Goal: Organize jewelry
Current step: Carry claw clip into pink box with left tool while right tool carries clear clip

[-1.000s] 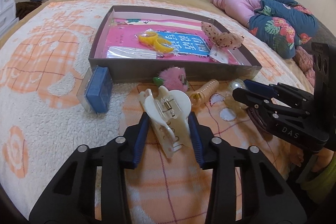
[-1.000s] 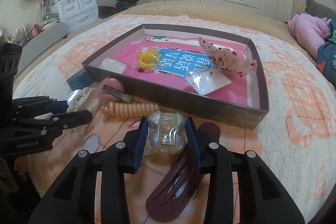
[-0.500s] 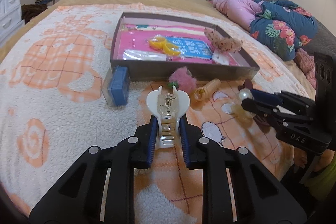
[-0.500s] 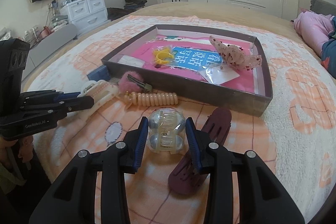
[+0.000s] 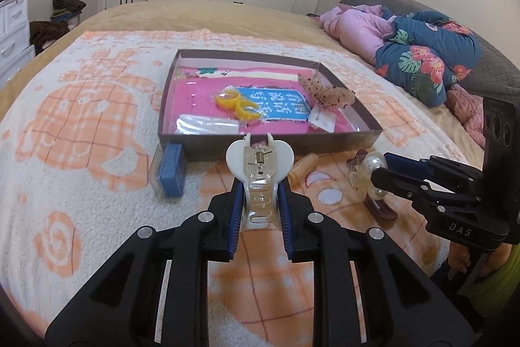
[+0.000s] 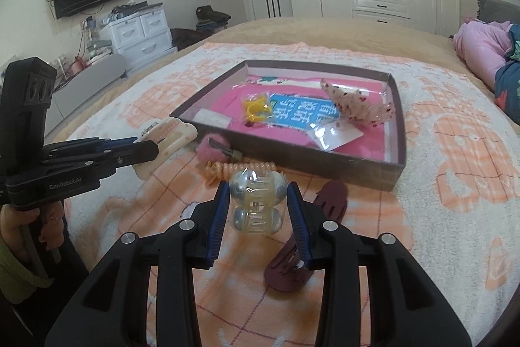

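Note:
My left gripper (image 5: 260, 194) is shut on a white heart-shaped claw clip (image 5: 260, 165) and holds it above the bed; the clip also shows in the right wrist view (image 6: 165, 139). My right gripper (image 6: 258, 204) is shut on a clear pearl claw clip (image 6: 256, 204), also seen in the left wrist view (image 5: 367, 174). The brown open box (image 5: 269, 148) lies ahead with a yellow clip (image 5: 237, 104), a small clear bag (image 5: 208, 124) and a speckled bow (image 5: 325, 93) on its pink lining.
On the blanket lie a blue case (image 5: 170, 171), a pink pompom clip (image 6: 213, 148), a coiled peach hair tie (image 6: 240, 168) and a maroon hair clip (image 6: 302, 236). Folded clothes (image 5: 422, 54) lie on the right of the bed. A dresser (image 6: 136, 31) stands left.
My left gripper closed on the white clip and lifted it. My right gripper lifted the clear pearl clip off the blanket. Both pulled up and back from the box.

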A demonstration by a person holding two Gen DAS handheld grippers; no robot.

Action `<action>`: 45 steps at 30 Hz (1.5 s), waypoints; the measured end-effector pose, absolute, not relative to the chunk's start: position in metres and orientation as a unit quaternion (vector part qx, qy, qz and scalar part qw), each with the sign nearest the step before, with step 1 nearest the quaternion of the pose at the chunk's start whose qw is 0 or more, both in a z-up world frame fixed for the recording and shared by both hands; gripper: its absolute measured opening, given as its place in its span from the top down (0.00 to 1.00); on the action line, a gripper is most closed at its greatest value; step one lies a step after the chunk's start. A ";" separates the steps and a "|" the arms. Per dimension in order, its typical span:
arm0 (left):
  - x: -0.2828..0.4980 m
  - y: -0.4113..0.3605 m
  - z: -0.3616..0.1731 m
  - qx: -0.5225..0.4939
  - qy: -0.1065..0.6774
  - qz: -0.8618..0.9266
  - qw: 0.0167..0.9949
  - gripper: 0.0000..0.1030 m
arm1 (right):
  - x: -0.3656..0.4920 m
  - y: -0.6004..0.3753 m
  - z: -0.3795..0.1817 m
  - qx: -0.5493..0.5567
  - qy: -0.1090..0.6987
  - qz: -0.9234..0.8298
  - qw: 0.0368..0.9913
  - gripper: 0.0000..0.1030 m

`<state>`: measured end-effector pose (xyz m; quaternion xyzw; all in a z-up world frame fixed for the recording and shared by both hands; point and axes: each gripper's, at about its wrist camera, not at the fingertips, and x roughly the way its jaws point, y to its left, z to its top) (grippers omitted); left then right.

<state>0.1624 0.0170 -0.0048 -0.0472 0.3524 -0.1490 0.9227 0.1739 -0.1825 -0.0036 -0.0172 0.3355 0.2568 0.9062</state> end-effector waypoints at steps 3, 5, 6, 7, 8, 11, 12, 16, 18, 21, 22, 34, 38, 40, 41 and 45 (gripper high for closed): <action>0.168 0.013 -0.002 -0.045 0.348 -0.153 0.924 0.87 | 0.177 -0.188 -0.003 -0.013 0.333 0.250 0.909 0.66; 0.172 0.010 0.000 -0.045 0.346 -0.156 0.924 0.87 | 0.180 -0.192 -0.001 -0.010 0.332 0.245 0.911 0.66; 0.174 0.008 0.001 -0.045 0.344 -0.158 0.924 0.87 | 0.182 -0.193 -0.001 -0.010 0.332 0.243 0.911 0.66; 0.176 0.006 0.002 -0.044 0.343 -0.159 0.925 0.87 | 0.183 -0.195 -0.001 -0.008 0.331 0.240 0.912 0.66; 0.179 0.004 0.003 -0.043 0.342 -0.161 0.925 0.87 | 0.184 -0.196 -0.001 -0.007 0.331 0.238 0.913 0.66; 0.186 -0.001 0.006 -0.041 0.339 -0.166 0.925 0.87 | 0.187 -0.199 0.001 -0.006 0.327 0.233 0.916 0.66; 0.189 -0.003 0.007 -0.041 0.338 -0.167 0.925 0.87 | 0.188 -0.201 0.002 -0.005 0.326 0.230 0.917 0.66; 0.204 -0.010 0.010 -0.047 0.336 -0.175 0.924 0.87 | 0.193 -0.206 0.005 -0.002 0.320 0.222 0.921 0.66; 0.211 -0.013 0.012 -0.048 0.334 -0.178 0.924 0.87 | 0.195 -0.209 0.007 -0.001 0.317 0.217 0.923 0.66; 0.222 -0.017 0.013 -0.046 0.332 -0.181 0.925 0.87 | 0.199 -0.213 0.009 0.002 0.315 0.211 0.925 0.66; 0.226 -0.019 0.013 -0.045 0.332 -0.181 0.925 0.87 | 0.200 -0.214 0.010 0.001 0.313 0.208 0.927 0.66; 0.261 -0.031 0.008 -0.039 0.337 -0.188 0.921 0.87 | 0.222 -0.221 0.014 -0.001 0.309 0.186 0.933 0.66; 0.270 -0.034 0.003 -0.040 0.342 -0.191 0.919 0.87 | 0.229 -0.223 0.013 -0.001 0.310 0.178 0.934 0.66; 0.275 -0.036 0.001 -0.039 0.345 -0.192 0.918 0.87 | 0.233 -0.224 0.012 0.000 0.311 0.174 0.934 0.66; 0.277 -0.036 0.000 -0.039 0.346 -0.192 0.918 0.87 | 0.236 -0.224 0.011 -0.001 0.312 0.171 0.935 0.66; 0.283 -0.037 -0.002 -0.040 0.349 -0.193 0.916 0.87 | 0.243 -0.226 0.008 -0.001 0.315 0.163 0.935 0.66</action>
